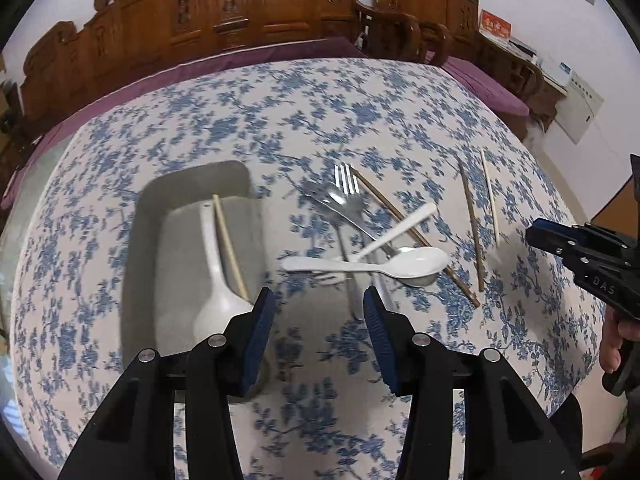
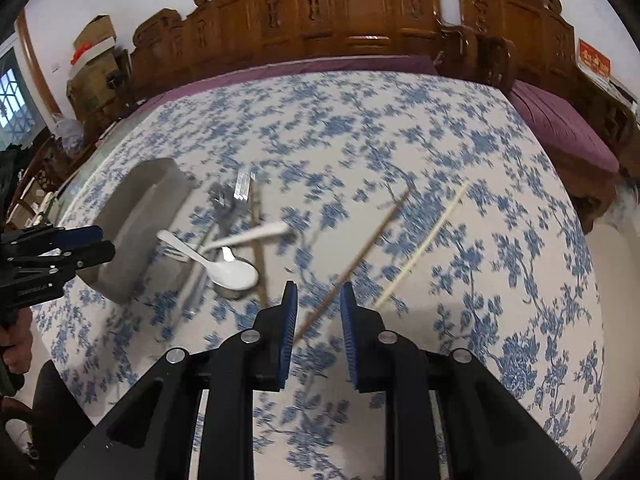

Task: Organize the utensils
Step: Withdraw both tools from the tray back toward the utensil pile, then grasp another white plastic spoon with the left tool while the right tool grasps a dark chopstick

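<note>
A grey tray [image 1: 188,208] at the left holds a white spoon [image 1: 216,280] and a pale chopstick [image 1: 230,240]. To its right lies a pile: metal forks [image 1: 346,184], two white spoons [image 1: 368,265], a brown chopstick [image 1: 416,236]. Further right lie another brown chopstick [image 1: 472,224] and a pale one [image 1: 490,196]. My left gripper [image 1: 320,304] hovers open and empty between the tray and the pile. My right gripper [image 2: 319,292] stands narrowly open above the table. The brown chopstick [image 2: 360,252] lies on the cloth in line with its gap, and the pale chopstick [image 2: 424,244] lies just to the right.
A blue-flowered cloth [image 2: 460,152] covers the table. Carved wooden benches [image 1: 248,8] with purple cushions [image 2: 560,128] line its far and right sides. Each gripper shows in the other's view: the right gripper [image 1: 536,236], the left gripper [image 2: 105,242] beside the tray [image 2: 136,224].
</note>
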